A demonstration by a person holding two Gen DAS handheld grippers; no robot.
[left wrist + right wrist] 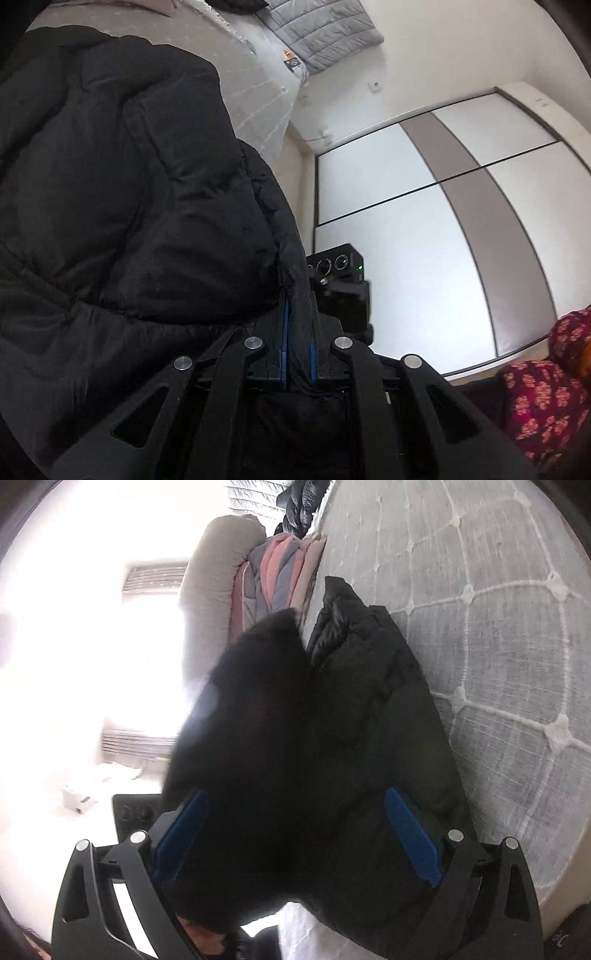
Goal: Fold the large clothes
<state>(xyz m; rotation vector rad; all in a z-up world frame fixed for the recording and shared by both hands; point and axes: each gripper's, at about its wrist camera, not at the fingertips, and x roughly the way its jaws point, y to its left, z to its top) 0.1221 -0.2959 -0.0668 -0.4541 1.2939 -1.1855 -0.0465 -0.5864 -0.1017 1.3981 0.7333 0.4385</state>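
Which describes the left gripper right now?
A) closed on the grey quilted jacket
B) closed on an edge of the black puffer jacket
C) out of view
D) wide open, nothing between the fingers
B: in the left wrist view the left gripper has its blue pads nearly together with a thin edge of the black puffer jacket pinched between them; the grey quilted jacket lies far off on the bed.

A grey quilted mattress cover [498, 635] with white stitched knots spreads over the bed. A folded grey puffer jacket [321, 33] lies at its far edge, near a white wall socket [375, 86]. Striped pink-and-grey bedding [280, 576] is bunched at another edge. A white-and-taupe sliding wardrobe [424, 229] stands beyond.
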